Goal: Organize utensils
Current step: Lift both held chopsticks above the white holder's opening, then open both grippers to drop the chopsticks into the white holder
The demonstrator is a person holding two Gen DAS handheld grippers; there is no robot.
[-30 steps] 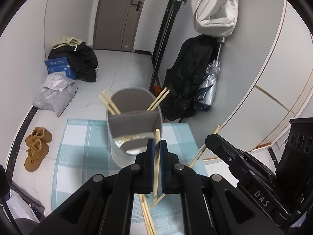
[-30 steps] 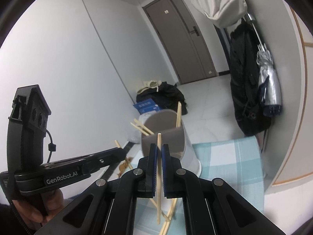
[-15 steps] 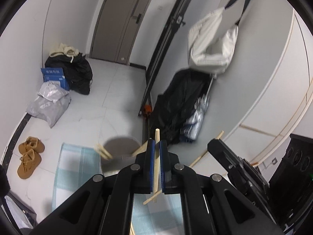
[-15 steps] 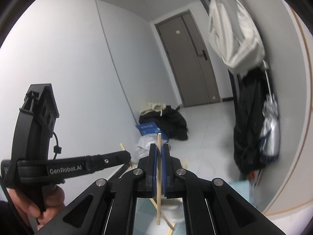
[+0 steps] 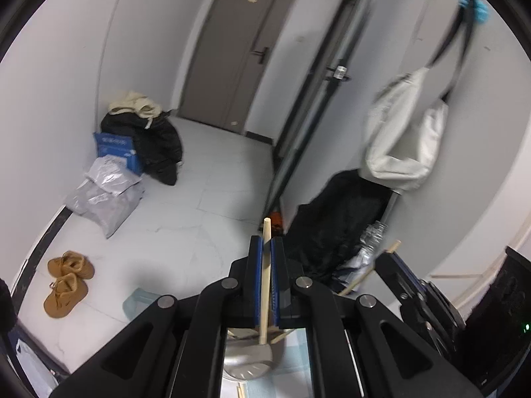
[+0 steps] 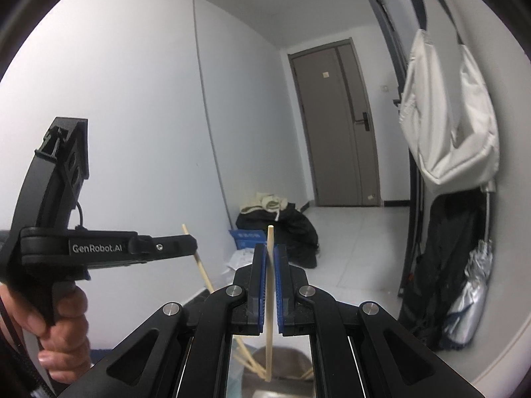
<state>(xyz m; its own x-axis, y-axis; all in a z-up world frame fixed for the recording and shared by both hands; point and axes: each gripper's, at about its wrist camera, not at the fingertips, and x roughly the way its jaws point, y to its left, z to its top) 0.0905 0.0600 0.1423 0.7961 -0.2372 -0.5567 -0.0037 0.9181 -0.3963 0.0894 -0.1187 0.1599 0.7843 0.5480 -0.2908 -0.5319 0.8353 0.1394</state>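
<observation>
A: What does the left gripper [image 5: 264, 252] have?

B: It is clamped on a chopstick [image 5: 264, 285], and the right gripper [image 6: 271, 258] is clamped on another chopstick [image 6: 269, 298]. Each stick stands nearly upright between blue pads [image 5: 254, 278], tip poking out toward twelve o'clock and foot hanging toward six.

A: Where are they relative to the holder?

B: Both feet hang over the metal utensil holder [image 5: 249, 361], visible at six o'clock under each gripper. In the right wrist view more sticks [image 6: 247, 363] already lean inside it, toward seven o'clock.

A: How will a stick like that handle?

B: I judge it light, stiff and smooth: pale wood, thin, straight, square-cut at the top. It can pivot or slide in a narrow grip, so holding near the middle, as both grippers do, seems wise. A squeeze won't break it, but a sideways knock on the rim could lever it loose.
</observation>
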